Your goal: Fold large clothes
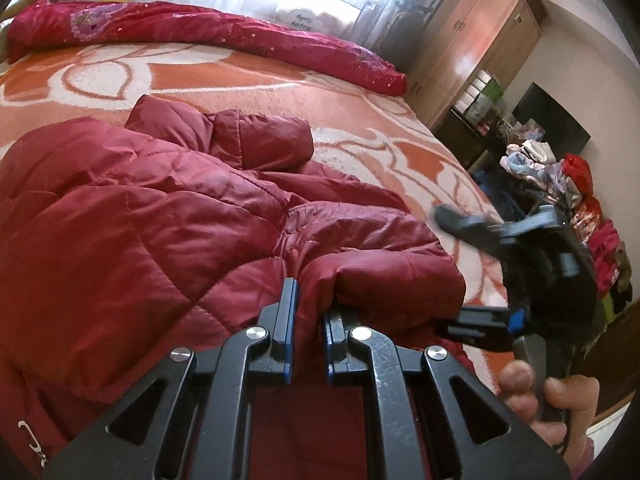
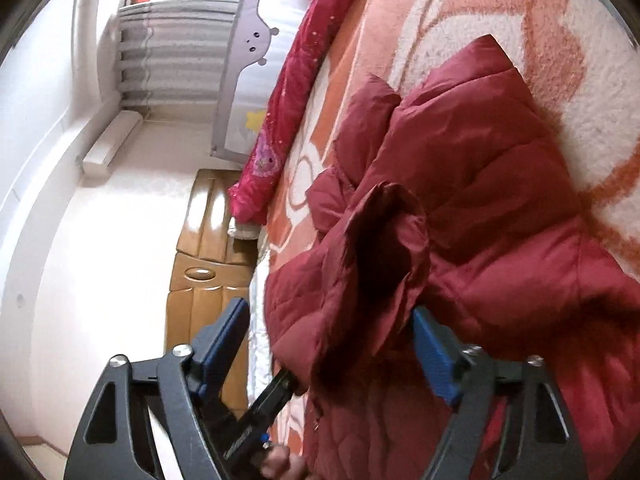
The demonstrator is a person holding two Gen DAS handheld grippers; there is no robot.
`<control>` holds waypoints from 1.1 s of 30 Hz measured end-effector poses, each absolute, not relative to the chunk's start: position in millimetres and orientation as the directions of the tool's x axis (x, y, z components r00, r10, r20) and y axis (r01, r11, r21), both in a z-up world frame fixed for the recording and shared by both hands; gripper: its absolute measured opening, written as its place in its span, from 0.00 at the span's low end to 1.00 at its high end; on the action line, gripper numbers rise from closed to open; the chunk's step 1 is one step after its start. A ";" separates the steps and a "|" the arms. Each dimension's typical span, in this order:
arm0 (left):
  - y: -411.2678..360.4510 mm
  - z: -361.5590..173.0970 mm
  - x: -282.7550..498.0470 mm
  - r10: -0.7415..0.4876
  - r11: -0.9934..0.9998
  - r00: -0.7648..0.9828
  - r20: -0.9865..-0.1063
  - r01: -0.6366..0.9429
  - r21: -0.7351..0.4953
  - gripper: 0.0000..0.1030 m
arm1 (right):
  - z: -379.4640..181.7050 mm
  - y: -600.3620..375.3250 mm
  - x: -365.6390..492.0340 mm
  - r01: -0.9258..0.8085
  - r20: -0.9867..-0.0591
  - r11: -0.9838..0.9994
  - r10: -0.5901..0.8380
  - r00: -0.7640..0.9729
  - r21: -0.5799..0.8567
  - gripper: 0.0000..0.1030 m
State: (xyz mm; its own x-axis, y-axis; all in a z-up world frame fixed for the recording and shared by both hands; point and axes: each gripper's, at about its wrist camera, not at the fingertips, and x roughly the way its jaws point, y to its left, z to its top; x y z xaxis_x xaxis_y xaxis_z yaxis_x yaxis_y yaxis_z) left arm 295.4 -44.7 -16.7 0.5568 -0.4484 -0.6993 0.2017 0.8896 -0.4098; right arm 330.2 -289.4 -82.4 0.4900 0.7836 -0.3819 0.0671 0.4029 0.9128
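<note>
A dark red quilted jacket (image 1: 160,220) lies crumpled on the bed, one puffy sleeve (image 1: 260,140) bent across its top. My left gripper (image 1: 310,300) is shut on a bunched edge of the jacket at the near side. In the right wrist view the same left gripper (image 2: 290,380) pinches the jacket (image 2: 500,200) by its lower edge. My right gripper (image 2: 328,312) stands open, a raised fold of the jacket hanging between its blue pads (image 2: 434,354), and the left pad is clear of the cloth. From the left wrist, the right gripper (image 1: 452,270) hovers just right of the jacket, held by a hand (image 1: 560,400).
An orange and white patterned blanket (image 1: 240,76) covers the bed. A rolled pink-red quilt (image 1: 200,28) lies along the far side by a padded bed rail (image 2: 248,60). A wardrobe (image 1: 480,40), a dark screen (image 1: 552,120) and heaps of clothes (image 1: 560,176) stand right. A wooden nightstand (image 2: 208,264) adjoins the bed.
</note>
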 end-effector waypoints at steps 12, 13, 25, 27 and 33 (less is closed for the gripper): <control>3.2 -5.7 264.4 -0.451 0.884 0.534 -0.715 0.159 -0.439 0.54 | -43.0 -297.3 334.9 -0.011 -0.485 0.604 0.651 0.584 0.797 0.06; 10.5 -1.9 263.2 -0.437 0.890 0.552 -0.711 0.151 -0.430 0.54 | -37.8 -301.4 333.7 -0.023 -0.485 0.617 0.641 0.595 0.787 0.06; 100.6 -39.5 322.3 -0.255 0.938 0.552 -0.794 -0.057 -0.341 0.54 | -56.0 -309.4 334.4 0.013 -0.672 0.826 0.448 0.590 0.563 0.05; 103.9 -52.3 322.8 -0.253 0.943 0.529 -0.810 -0.052 -0.329 0.54 | -70.0 -308.9 336.1 0.025 -0.698 0.840 0.434 0.570 0.542 0.05; 90.2 -66.2 321.8 -0.199 0.967 0.516 -0.833 -0.036 -0.253 0.54 | -79.9 -304.5 335.4 0.031 -0.739 0.872 0.394 0.546 0.488 0.07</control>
